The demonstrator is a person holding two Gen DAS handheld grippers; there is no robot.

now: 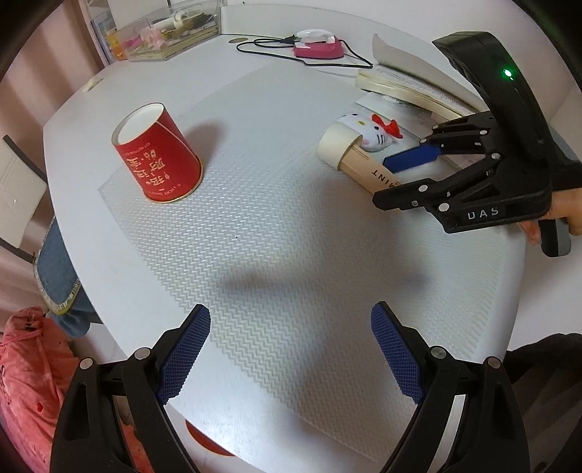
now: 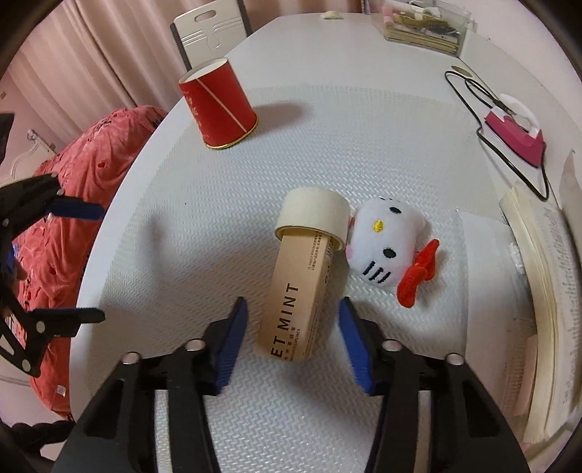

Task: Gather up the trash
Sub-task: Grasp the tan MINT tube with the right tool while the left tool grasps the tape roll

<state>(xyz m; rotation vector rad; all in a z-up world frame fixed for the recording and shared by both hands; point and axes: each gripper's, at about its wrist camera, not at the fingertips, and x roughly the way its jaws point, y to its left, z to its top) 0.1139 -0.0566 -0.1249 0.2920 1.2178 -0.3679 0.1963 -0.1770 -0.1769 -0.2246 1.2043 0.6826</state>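
A tan cardboard box printed "MINT" lies on the textured mat, its far end inside a roll of masking tape. My right gripper straddles the box's near end; a gap shows on each side, so the pads are off it. The left wrist view shows the same gripper at that box. An upside-down red paper cup stands at the mat's far left. My left gripper hangs open and empty over bare mat. A red plastic bag sits beside the table.
A white cat plush with a red bow lies right of the box, touching the tape roll. An open book lines the right edge. A pink tape dispenser with a black cable, a clear organizer and a chair lie beyond.
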